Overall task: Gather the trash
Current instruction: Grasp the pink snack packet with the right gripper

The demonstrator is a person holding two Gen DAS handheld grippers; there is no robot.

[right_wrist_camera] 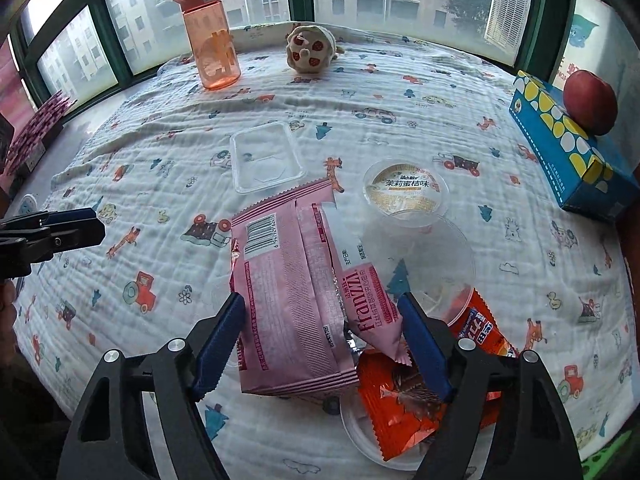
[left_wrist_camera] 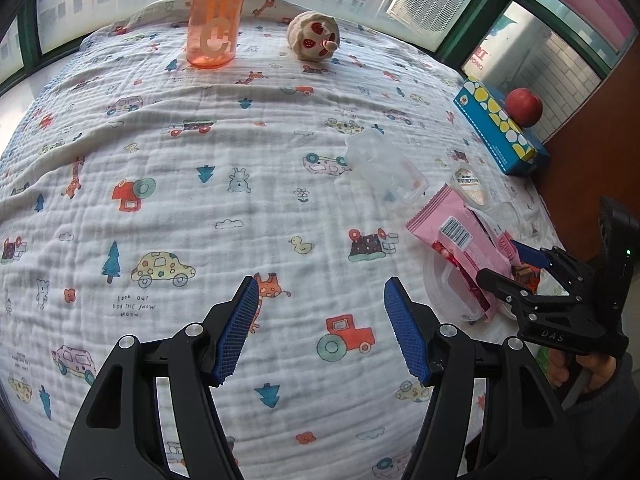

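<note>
Blue-padded fingers of the right tool (right_wrist_camera: 322,340) stood apart on either side of a pink Franzzi wrapper (right_wrist_camera: 296,292), whose near end lay between them; whether the pads touched it could not be told. Just right of that wrapper an orange snack wrapper (right_wrist_camera: 400,404) lay on a clear round lid (right_wrist_camera: 360,432), partly under the right finger. Beyond these sat a sealed yellow-topped cup (right_wrist_camera: 406,194) and a clear rectangular tray (right_wrist_camera: 266,162), both resting on the table's printed cloth (right_wrist_camera: 400,92).

The left tool (left_wrist_camera: 318,330) hung open over bare cloth, gripping nothing, well apart from the trash pile at its right, where the right tool also appeared in the left wrist view.

Near the window stood an orange bottle (right_wrist_camera: 210,44) and a small plush toy (right_wrist_camera: 310,50). At the right edge an apple (right_wrist_camera: 590,102) rested on a blue tissue box (right_wrist_camera: 572,152).
</note>
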